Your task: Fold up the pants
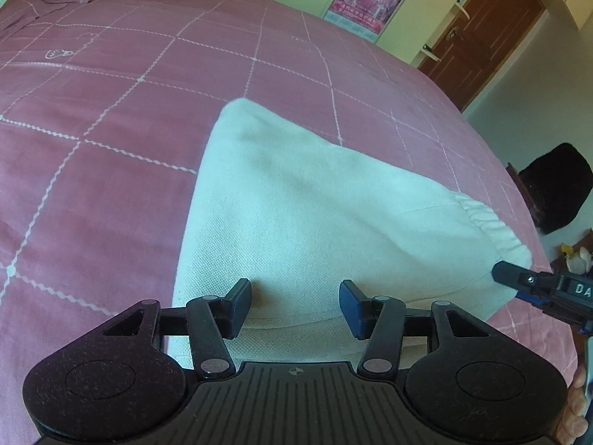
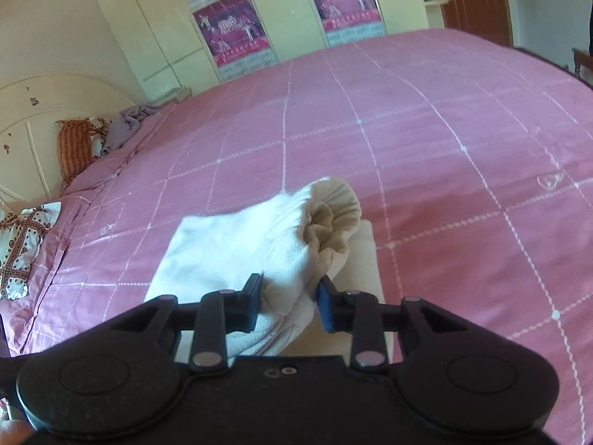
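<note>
The white pants (image 1: 296,215) lie folded on the pink checked bedsheet (image 1: 111,111), with the elastic waistband (image 1: 493,226) at the right. My left gripper (image 1: 295,306) hovers low over the near edge of the pants. Its pads stand apart and flat cloth shows between them, nothing pinched. My right gripper (image 2: 291,296) is shut on a bunched part of the pants (image 2: 229,244) near the waistband (image 2: 333,218), which is lifted and curled open. In the left wrist view the right gripper (image 1: 519,282) reaches in at the waistband corner.
Patterned pillows (image 2: 22,244) and a purple cloth (image 2: 129,122) lie by the white headboard (image 2: 33,126). Wardrobe doors with posters (image 2: 229,33) stand beyond the bed. A brown door (image 1: 478,33) and a dark object (image 1: 556,185) are off the bed's right edge.
</note>
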Demonstrator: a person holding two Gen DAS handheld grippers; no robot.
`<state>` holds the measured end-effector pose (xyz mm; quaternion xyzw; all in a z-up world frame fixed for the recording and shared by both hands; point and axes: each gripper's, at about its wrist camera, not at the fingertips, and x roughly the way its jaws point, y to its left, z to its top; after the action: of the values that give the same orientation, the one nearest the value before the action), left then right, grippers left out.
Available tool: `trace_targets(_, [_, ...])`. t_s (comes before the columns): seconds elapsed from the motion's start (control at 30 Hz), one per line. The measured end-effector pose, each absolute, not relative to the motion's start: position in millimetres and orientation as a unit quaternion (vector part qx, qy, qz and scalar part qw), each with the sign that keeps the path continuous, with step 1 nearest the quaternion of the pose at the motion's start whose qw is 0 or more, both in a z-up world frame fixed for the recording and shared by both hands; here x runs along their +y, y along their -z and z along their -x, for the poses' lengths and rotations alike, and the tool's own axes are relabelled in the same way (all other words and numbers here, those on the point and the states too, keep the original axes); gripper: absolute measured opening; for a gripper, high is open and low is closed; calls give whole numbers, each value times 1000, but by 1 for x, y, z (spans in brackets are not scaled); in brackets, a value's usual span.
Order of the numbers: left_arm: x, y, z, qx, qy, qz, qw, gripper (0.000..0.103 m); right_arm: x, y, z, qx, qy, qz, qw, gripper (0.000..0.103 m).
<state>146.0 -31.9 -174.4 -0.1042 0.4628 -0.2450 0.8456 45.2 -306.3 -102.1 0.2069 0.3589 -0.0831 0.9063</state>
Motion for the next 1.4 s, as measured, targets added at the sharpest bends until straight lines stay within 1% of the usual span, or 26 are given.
trace_targets(0.07, [-40,186,-143,473,247,91,841,52,-320,128,-42,393,110,-207,889,37])
trace_targets(0.17, [-43,187,-137,469,249,76,844,52,-325,162,-31,436,132,-211,865,46])
trace_targets(0.27, [-38,183,-140,475,251,83,840,52,-322,153,-25,440,131,-189,868,55])
trace_targets(0.33, [-36,178,-141,473,249,84,841,52,-323,134,-23,415,136,-192,879,54])
trace_targets(0.4, [-37,174,-143,473,250,82,841,52,-318,111,-24,379,140,-167,899,55])
trace_targets(0.5, [-41,175,-145,475,246,75,841,52,-302,96,-38,364,114,-127,916,52])
trace_targets(0.63, [-41,184,-141,480,241,71,840,53,-288,111,-54,389,102,-91,911,51])
trace_targets(0.73, [-39,188,-138,482,243,76,838,54,-287,146,-48,432,112,-70,892,51])
trace_targets(0.77, [-39,188,-136,480,243,71,840,54,-290,158,-44,446,117,-70,884,59])
trace_targets(0.8, [-40,188,-135,479,243,68,841,54,-294,169,-37,449,121,-85,881,63])
trace_targets(0.87, [-41,188,-134,478,242,64,842,54,-315,178,-27,446,122,-169,870,70])
trace_targets(0.9, [-42,187,-135,479,241,61,842,54,-324,180,-24,445,124,-204,863,71])
trace_targets(0.93, [-43,186,-136,479,241,56,842,54,-327,178,-24,443,123,-211,862,71])
trace_targets(1.07, [-46,175,-133,468,238,35,850,54,-314,157,-22,428,124,-159,881,70])
trace_targets(1.27, [-52,161,-128,448,244,3,860,55,-317,122,-11,376,129,-166,903,70])
trace_targets(1.3, [-52,157,-128,445,244,2,862,55,-314,118,-14,371,128,-160,906,69])
trace_targets(1.4, [-57,146,-129,432,247,-4,867,55,-306,107,-25,361,121,-138,914,59])
